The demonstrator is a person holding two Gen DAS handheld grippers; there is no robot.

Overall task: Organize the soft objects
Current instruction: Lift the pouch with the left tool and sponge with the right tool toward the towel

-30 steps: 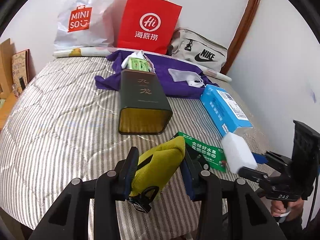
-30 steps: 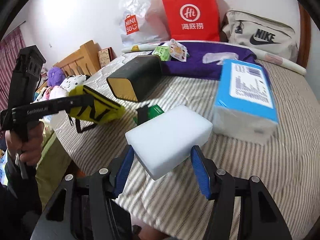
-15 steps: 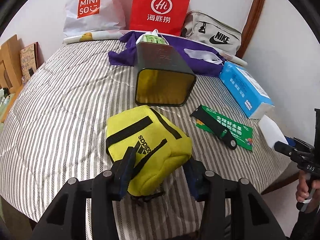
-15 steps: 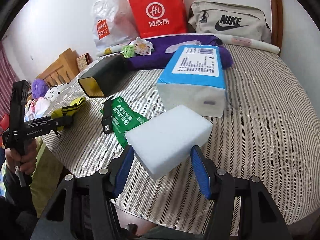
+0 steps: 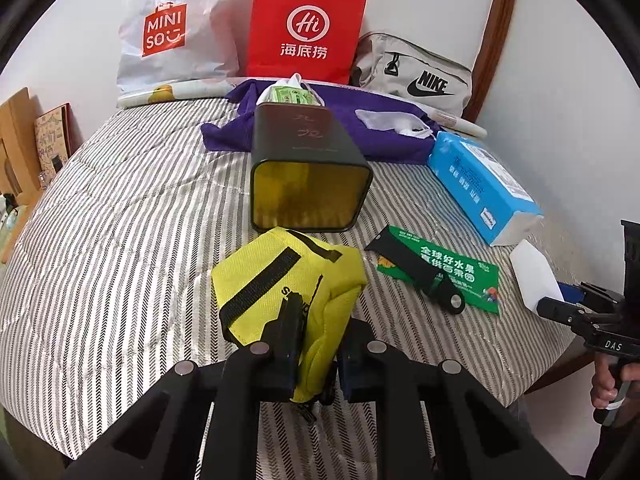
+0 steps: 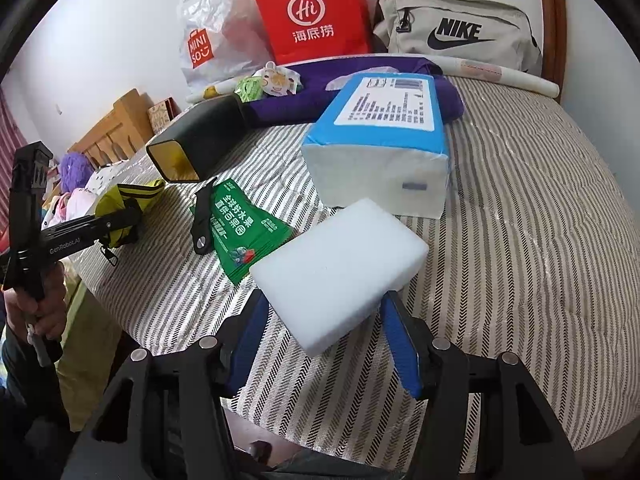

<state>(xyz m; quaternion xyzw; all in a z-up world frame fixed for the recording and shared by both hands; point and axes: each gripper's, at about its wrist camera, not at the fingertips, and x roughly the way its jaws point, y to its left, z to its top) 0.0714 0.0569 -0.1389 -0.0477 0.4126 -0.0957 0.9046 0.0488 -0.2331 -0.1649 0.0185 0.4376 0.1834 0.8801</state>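
Bare striped surface (image 5: 120, 220) lies left of the pouch (image 5: 288, 284); its near edge is close. The left tongs (image 5: 316, 354) clamp the yellow pouch, now nearer the tin's (image 5: 308, 168) mouth. The right tongs (image 6: 326, 328) clamp the white sponge (image 6: 340, 268), still above the edge.

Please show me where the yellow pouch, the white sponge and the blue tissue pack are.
yellow pouch (image 5: 260, 280): left wrist view, top face.
white sponge (image 6: 340, 264): right wrist view, top face.
blue tissue pack (image 6: 384, 120): right wrist view, top label.
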